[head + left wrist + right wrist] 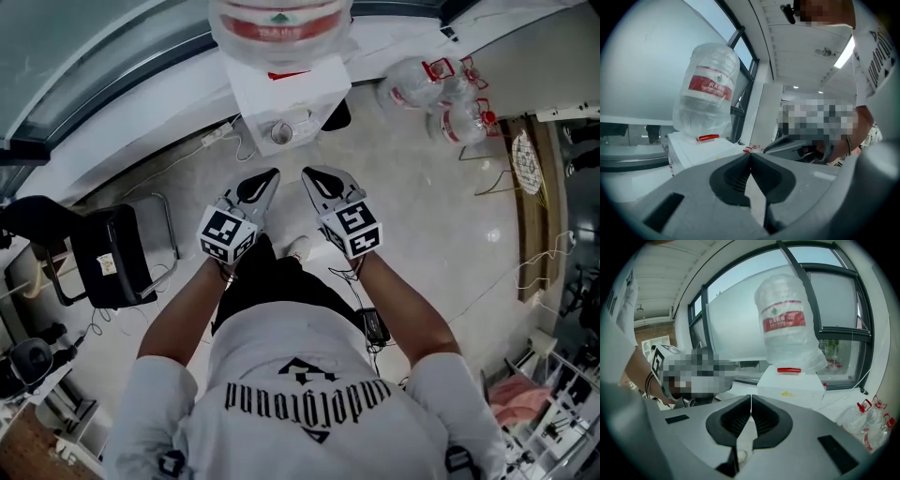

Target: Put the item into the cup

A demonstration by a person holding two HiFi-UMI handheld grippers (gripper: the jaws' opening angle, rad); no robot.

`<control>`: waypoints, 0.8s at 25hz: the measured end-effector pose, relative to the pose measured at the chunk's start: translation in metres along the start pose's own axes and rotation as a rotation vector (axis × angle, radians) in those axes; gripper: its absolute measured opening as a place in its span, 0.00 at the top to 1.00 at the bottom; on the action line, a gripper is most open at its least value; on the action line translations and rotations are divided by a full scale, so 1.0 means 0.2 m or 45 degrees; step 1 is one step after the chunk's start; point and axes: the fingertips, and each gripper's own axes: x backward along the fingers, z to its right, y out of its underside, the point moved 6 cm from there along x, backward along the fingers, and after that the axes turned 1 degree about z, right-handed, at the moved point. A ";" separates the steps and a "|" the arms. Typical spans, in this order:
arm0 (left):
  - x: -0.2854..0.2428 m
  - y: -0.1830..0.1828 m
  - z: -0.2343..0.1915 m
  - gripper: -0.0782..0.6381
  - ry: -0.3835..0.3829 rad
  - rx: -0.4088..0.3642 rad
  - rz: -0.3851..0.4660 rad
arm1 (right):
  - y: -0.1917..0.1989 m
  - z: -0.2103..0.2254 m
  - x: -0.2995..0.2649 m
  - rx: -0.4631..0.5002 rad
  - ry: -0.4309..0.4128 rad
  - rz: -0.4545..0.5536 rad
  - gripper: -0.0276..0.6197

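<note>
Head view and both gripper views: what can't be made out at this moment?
Water bottle: head view, top cut off by the upper edge.
Small round thing on the white dispenser: head view, too small to name.
Bottle label: left gripper view, print too small to read.

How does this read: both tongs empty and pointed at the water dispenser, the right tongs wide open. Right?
Wrong on one point: the right tongs are shut, tips together, as the right gripper view shows. They and the left tongs are empty and pointed at the water dispenser.
</note>
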 end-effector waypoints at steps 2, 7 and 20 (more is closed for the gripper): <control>0.06 -0.07 0.06 0.87 0.014 -0.012 0.010 | -0.05 -0.03 0.08 0.010 0.002 0.024 0.93; 0.20 -0.23 0.18 0.87 0.024 -0.033 0.025 | -0.16 -0.07 0.28 0.007 0.014 0.089 0.93; 0.49 -0.52 0.48 0.87 -0.020 -0.138 0.110 | -0.31 -0.23 0.75 0.075 -0.012 0.225 0.93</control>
